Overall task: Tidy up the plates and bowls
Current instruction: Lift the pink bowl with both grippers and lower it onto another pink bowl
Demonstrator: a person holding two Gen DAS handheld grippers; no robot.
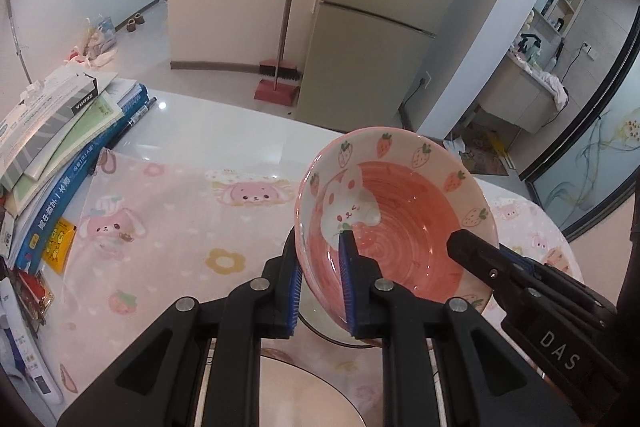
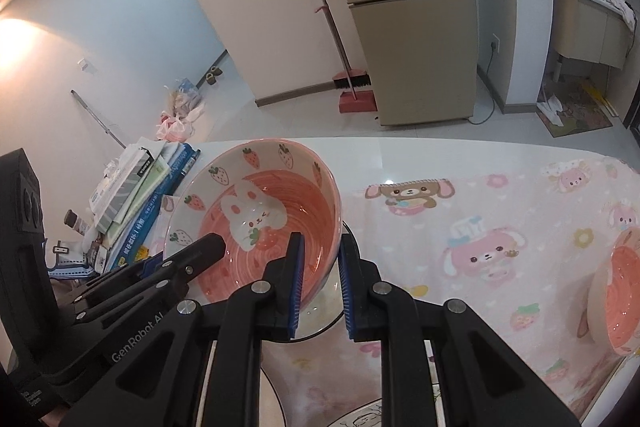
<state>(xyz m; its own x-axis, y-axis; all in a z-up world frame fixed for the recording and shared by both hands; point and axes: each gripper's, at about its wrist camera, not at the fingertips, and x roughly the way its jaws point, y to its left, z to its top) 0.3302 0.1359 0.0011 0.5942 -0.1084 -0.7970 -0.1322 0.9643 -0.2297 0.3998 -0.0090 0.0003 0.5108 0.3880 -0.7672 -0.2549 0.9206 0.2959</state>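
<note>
A pink bowl with a rabbit and strawberries is held tilted above the table; it also shows in the right wrist view. My left gripper is shut on the bowl's left rim, one finger inside and one outside. My right gripper is shut on the bowl's right rim and shows from the side in the left wrist view. A clear glass plate lies under the bowl. A black-rimmed plate lies just below my fingers. A second pink bowl sits at the right edge.
A pink cartoon cloth covers the white table. A stack of books and papers sits at the table's left end. A fridge and a broom with dustpan stand beyond the table.
</note>
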